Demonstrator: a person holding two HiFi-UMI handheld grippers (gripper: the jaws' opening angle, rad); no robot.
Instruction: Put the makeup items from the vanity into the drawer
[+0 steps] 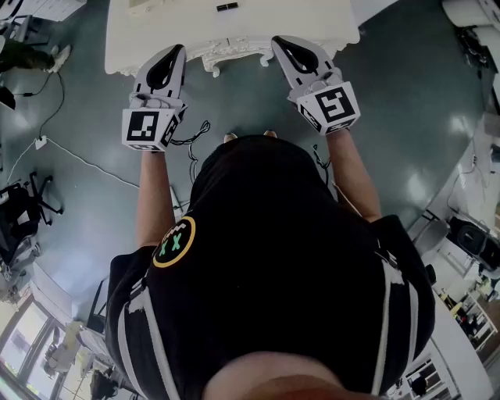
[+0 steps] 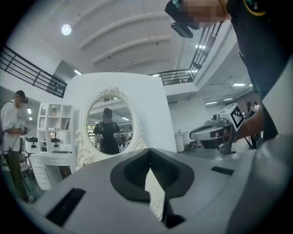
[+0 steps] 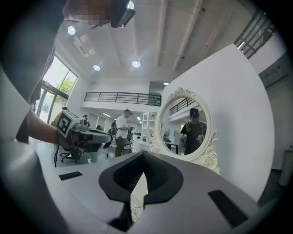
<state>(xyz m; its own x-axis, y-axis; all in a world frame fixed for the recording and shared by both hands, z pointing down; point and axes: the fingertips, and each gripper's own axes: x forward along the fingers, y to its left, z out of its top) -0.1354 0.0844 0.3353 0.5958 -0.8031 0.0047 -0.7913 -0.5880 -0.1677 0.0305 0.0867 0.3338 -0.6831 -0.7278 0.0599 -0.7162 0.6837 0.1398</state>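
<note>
The white vanity (image 1: 156, 31) stands at the top of the head view, its carved front edge (image 1: 226, 48) facing me. A small black item (image 1: 227, 6) lies on its top; I cannot tell what it is. My left gripper (image 1: 178, 50) and my right gripper (image 1: 278, 41) are both held up just short of the vanity's front, jaws shut and empty. In the left gripper view the shut jaws (image 2: 149, 153) point at the oval mirror (image 2: 110, 125). The right gripper view shows its shut jaws (image 3: 143, 157) below the same mirror (image 3: 187, 130). No drawer shows open.
Cables (image 1: 191, 141) trail on the grey floor beside my feet. A black office chair (image 1: 23, 207) stands at the left. A white shelf unit (image 2: 55, 132) and a standing person (image 2: 11, 132) are off to the left; another person (image 3: 122, 132) stands further back.
</note>
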